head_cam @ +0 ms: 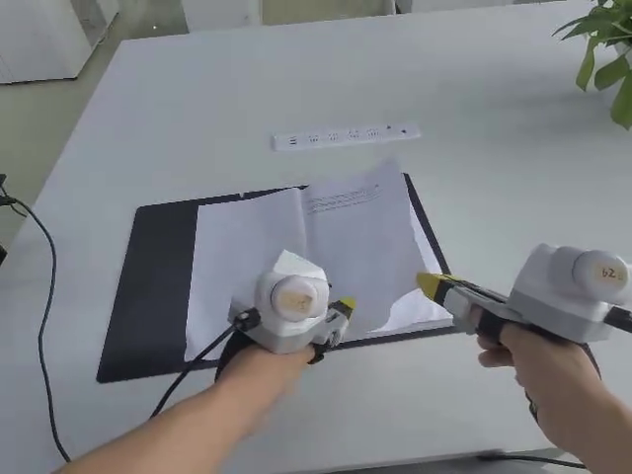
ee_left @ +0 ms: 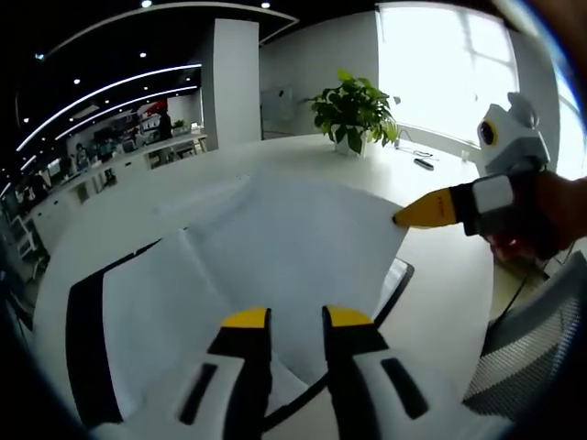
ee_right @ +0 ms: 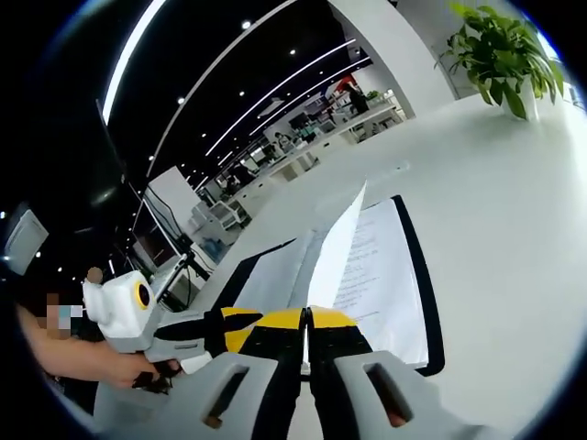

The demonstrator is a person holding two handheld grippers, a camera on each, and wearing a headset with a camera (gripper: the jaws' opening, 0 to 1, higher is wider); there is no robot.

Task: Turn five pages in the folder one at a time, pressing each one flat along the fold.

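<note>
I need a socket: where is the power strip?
In the head view the power strip lies on the white table, just beyond the far edge of the open folder.

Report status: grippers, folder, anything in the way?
Right gripper shut on page edge, page lifted. Left gripper open above folder. Power strip lies apart, beyond folder.

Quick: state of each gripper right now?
Left gripper: open, holding nothing.
Right gripper: shut on a lifted white paper page.
</note>
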